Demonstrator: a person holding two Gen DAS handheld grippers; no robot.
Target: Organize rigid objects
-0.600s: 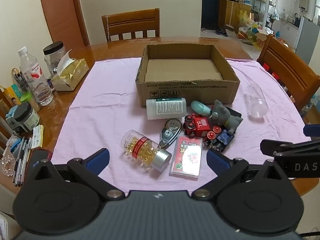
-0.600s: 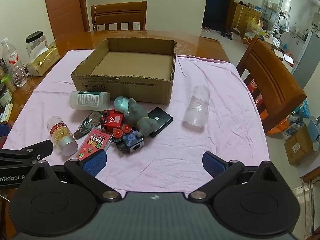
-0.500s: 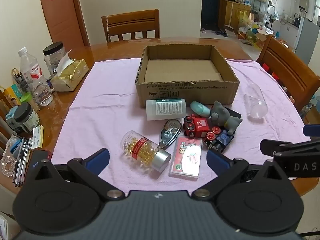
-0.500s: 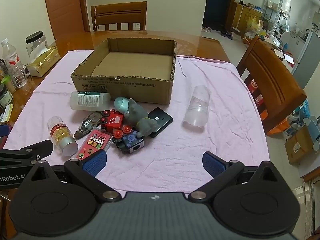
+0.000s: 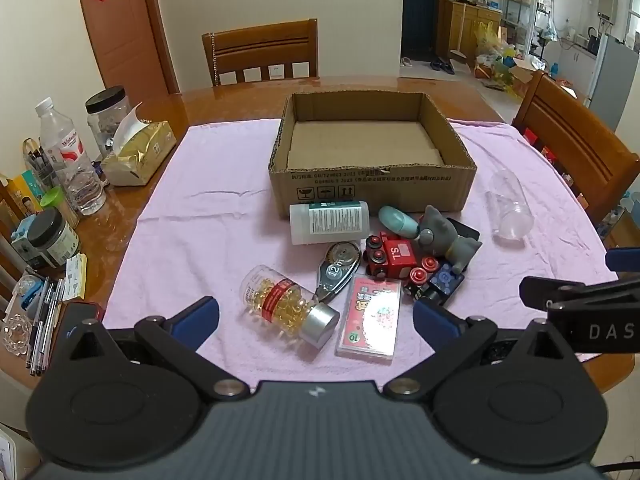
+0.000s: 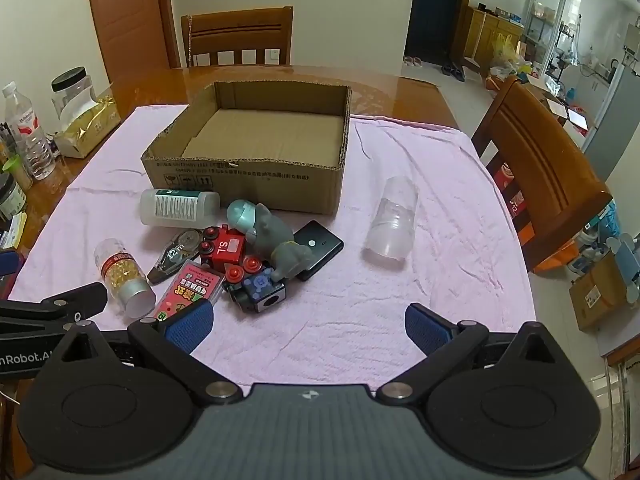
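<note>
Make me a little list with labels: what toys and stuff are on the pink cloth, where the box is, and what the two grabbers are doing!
box: cardboard box, open, nothing inside, at the back of the pink cloth
in front of box: white bottle, capsule bottle, red toy train, grey cat toy, card pack, all lying outside the box
off to the right: clear cup, on its side, alone
left gripper: fingers open, holding nothing
right gripper: fingers open, holding nothing

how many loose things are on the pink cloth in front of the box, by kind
bottles and jars: 3, white bottle, capsule bottle, clear jar
toys: 3, grey cat, red train, blue block car
other: 4, teal case, correction tape, card pack, black phone
total: 10
</note>
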